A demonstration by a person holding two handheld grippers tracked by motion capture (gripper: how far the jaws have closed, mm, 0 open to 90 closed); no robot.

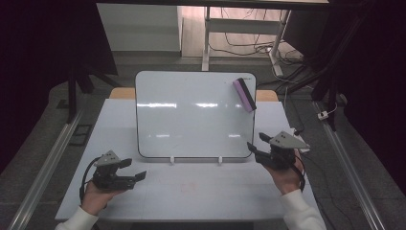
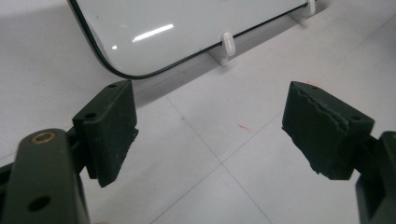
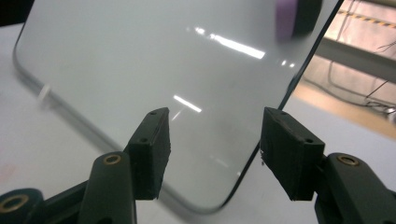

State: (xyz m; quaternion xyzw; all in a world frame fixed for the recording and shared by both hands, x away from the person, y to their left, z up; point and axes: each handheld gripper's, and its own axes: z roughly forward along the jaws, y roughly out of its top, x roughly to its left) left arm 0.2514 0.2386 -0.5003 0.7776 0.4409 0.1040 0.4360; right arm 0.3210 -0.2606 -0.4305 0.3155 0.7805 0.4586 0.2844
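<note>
- Nearest the person, two white sleeves (image 1: 300, 213) come in from the near edge of the table (image 1: 206, 201). Each hand holds a pair of tongs.
- The left gripper (image 1: 134, 170) hovers low over the near left part of the table, pointing toward the middle. Its jaws stand wide apart with nothing between them. In the left gripper view they frame bare tabletop and a small red mark (image 2: 243, 127). It looks parked out of the way while the other hand works.
- The right gripper (image 1: 255, 142) is at the lower right corner of the whiteboard (image 1: 194, 115). Its jaws are parted and hold nothing. In the right gripper view the gripper (image 3: 212, 140) straddles that rounded corner without pressing on it, which I read as a hand that has let go of something or is lining up on the board.
- The whiteboard stands tilted back on two small white feet (image 1: 172, 160), probably so its face is easy to reach from the seat. Its surface looks wiped clean and shows only reflections of ceiling lights.
- An eraser (image 1: 244, 94), purple with a black strip, clings to the upper right of the board, well apart from both grippers. Sticking it there keeps it handy and off the table.
- Beyond the table are a white desk frame (image 1: 207, 36) and loose cables (image 1: 249, 48) on the floor.
- No brand, label or writing can be read anywhere.
</note>
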